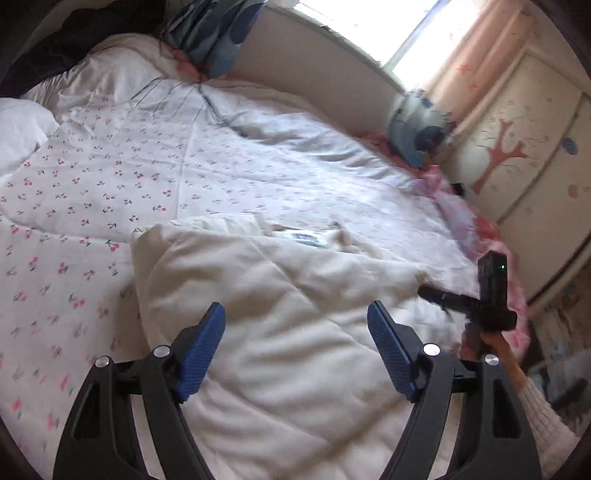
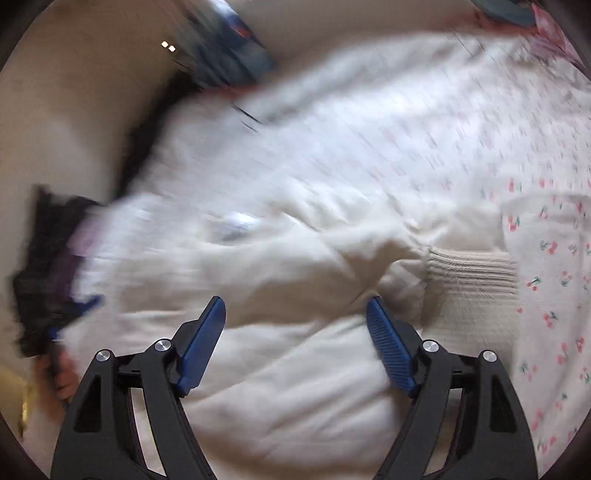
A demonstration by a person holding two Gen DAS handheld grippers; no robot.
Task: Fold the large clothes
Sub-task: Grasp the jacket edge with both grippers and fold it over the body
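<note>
While the left wrist view looks along the bed, the left claw (image 1: 296, 347) stands wide open above a cream padded garment (image 1: 280, 317), and nothing is between its blue pads (image 1: 203, 350). The garment lies crumpled on the bed cover (image 1: 110, 177), which is white with small cherry prints. A small label (image 1: 304, 238) shows near the far edge of the garment. At the right side of this view, the right claw (image 1: 443, 297) appears as a dark device with a green light, low over the right edge of the garment, held by the person's hand (image 1: 493, 341) in a knitted sleeve. Its fingers are blurred here, so from this view I cannot tell how they stand. Beyond the bed there are a blue patterned pillow (image 1: 214, 33), a second blue bundle (image 1: 421, 129), a window (image 1: 388, 26) with a pink curtain (image 1: 480, 48), and a wardrobe (image 1: 524, 147) with a tree decoration.

In the right wrist view, much is blurred. The right claw (image 2: 295, 343) is also wide open and empty, over the same cream garment (image 2: 288, 266). A ribbed knitted cuff (image 2: 472, 277) of the garment lies just to the right of the claw, beside the cherry cover (image 2: 554, 258). At the left edge, the other gripper and its hand (image 2: 61, 376) show only as a dark smear.
</note>
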